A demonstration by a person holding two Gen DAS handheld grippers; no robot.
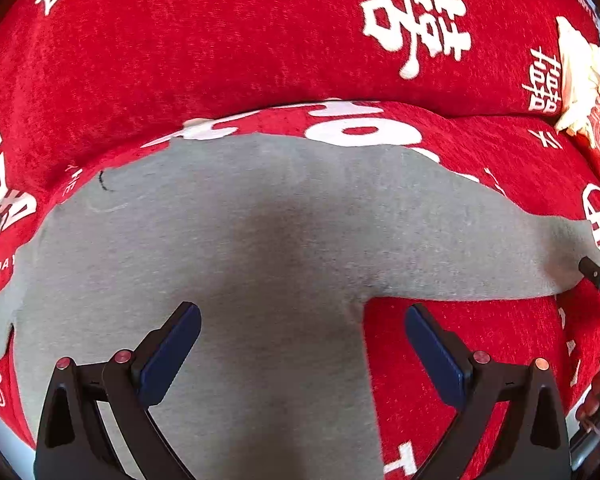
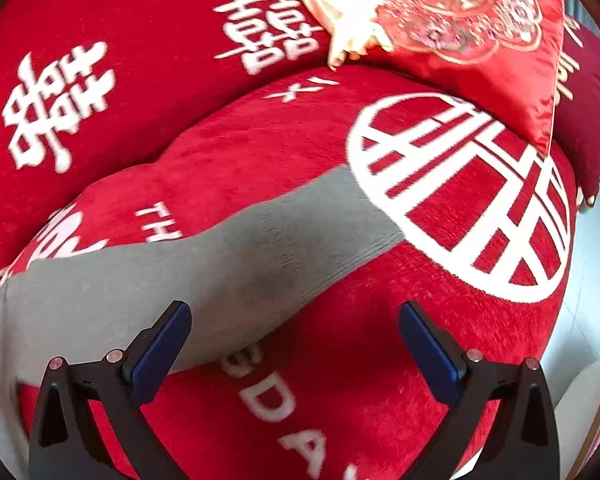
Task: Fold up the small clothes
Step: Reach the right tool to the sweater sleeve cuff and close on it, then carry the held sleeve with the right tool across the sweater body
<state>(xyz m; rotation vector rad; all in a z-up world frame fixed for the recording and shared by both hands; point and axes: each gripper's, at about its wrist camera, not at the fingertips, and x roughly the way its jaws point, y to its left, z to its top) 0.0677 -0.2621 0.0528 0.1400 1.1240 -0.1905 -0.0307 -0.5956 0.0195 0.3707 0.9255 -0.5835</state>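
Note:
A grey garment (image 1: pixel 260 232) lies spread flat on a red sofa seat (image 1: pixel 500 168) with white lettering. One long grey sleeve or leg (image 2: pixel 300 232) runs out to the right. My left gripper (image 1: pixel 302 332) is open and empty, hovering over the garment's body near its lower edge. My right gripper (image 2: pixel 294 332) is open and empty, hovering over the near edge of the sleeve and the red seat (image 2: pixel 380 360). A fingertip of the right gripper shows at the sleeve end in the left wrist view (image 1: pixel 598 276).
The red sofa backrest (image 1: pixel 220 40) rises behind the garment. A red embroidered cushion (image 2: pixel 480 32) and a cream fabric piece (image 2: pixel 340 8) lie at the far right of the seat. Pale floor (image 2: pixel 580 320) shows to the right of the sofa.

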